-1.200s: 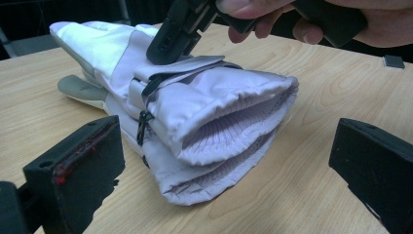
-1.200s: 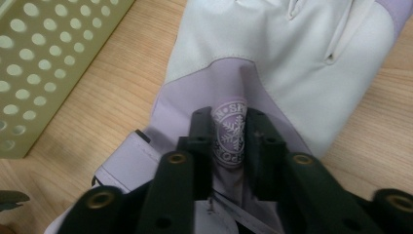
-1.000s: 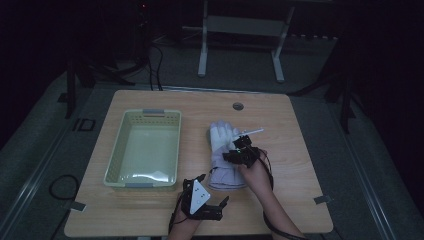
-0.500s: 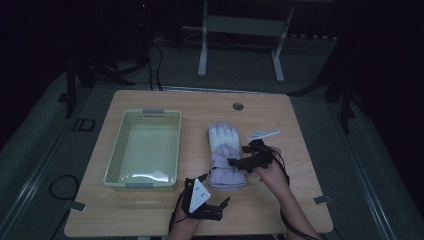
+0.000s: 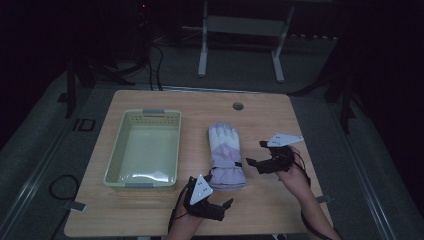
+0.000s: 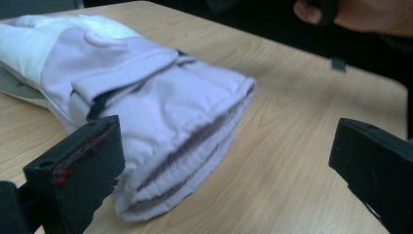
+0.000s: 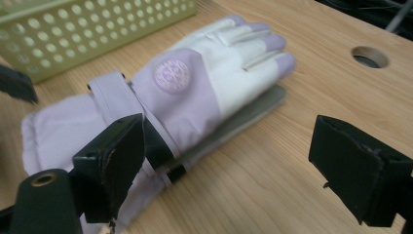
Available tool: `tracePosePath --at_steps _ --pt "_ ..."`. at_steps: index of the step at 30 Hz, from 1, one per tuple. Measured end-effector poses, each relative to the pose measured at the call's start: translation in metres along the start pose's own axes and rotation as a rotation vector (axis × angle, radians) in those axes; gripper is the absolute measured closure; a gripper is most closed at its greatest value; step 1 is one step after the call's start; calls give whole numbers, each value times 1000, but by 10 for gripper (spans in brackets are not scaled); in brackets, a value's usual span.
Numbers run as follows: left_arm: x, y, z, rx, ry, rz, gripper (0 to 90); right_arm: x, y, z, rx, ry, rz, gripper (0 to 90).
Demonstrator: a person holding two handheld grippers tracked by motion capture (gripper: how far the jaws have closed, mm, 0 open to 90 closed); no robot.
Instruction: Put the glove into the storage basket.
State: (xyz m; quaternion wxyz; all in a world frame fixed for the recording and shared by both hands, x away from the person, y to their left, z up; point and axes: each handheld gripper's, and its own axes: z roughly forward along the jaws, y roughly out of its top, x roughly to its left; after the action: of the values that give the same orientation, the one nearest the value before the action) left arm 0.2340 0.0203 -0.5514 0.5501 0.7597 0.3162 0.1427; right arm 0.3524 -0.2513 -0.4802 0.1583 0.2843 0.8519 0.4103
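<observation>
i am lining up both wide-open grippers, left gripper (image 5: 223,206) and right gripper (image 5: 253,154), beside the glove (image 5: 226,156); gripping its cuff looks next, toward the basket (image 5: 144,116).

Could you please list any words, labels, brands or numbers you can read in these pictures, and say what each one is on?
"ID": dark letters on the grey floor, left of the table.
Round emblem on the back of the glove: raised marks, too blurred to read.
Basket: no readable marking.
Left hand-held gripper and right hand-held gripper: no readable marking.
</observation>
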Motion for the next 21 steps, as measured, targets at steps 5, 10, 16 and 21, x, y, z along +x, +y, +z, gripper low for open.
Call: tracePosePath --at_steps 5,10,16,21 --pt "3 17 -2 26 9 -38 0 -5 -5 -8 -17 -19 -45 123" --pt "13 41 0 30 -9 -76 0 -10 -7 -8 -27 -30 -50 125" --pt "32 73 8 2 14 -69 0 -13 -2 0 -29 -15 -5 120" --pt "48 81 23 26 74 -95 0 -13 3 7 -52 -4 23 109"
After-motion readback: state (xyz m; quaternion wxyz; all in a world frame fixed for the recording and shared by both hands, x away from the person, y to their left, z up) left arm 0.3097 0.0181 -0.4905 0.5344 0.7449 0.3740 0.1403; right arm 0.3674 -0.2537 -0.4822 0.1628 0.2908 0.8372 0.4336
